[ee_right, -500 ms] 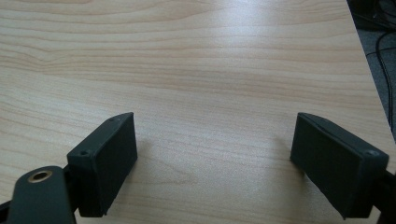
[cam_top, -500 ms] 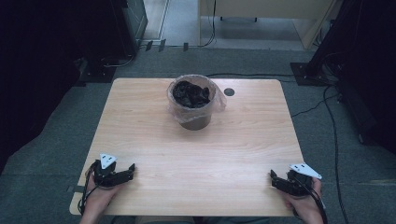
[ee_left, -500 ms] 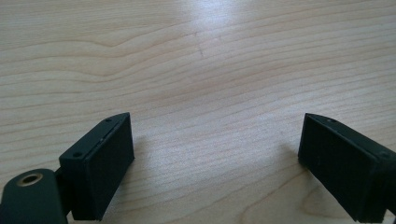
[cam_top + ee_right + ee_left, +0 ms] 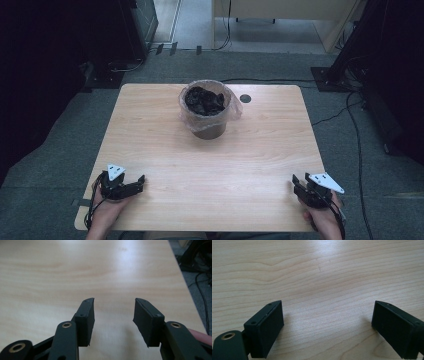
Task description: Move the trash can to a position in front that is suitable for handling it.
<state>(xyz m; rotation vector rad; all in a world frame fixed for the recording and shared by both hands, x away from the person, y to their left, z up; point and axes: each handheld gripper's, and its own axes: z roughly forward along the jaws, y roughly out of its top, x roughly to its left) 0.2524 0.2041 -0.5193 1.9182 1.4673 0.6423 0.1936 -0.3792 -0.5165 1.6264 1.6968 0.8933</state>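
A small brown pot [image 4: 209, 129], lined with a clear plastic bag and holding dark lumpy stuff [image 4: 204, 100], stands at the middle of the table's far half. My left gripper [image 4: 141, 181] rests near the front left corner, held by a hand. In the left gripper view its jaws stand wide apart over bare wood, so the left gripper [image 4: 327, 315] is open and holds nothing. My right gripper [image 4: 296, 181] rests near the front right corner. In the right gripper view the right gripper [image 4: 113, 312] is open too, with a narrower gap and bare tabletop between the pads.
The light wooden table [image 4: 210, 165] has a round cable hole [image 4: 245, 98] just right of the pot. Grey carpet surrounds it, with cables [image 4: 357, 150] on the floor at the right and dark equipment stands on both sides.
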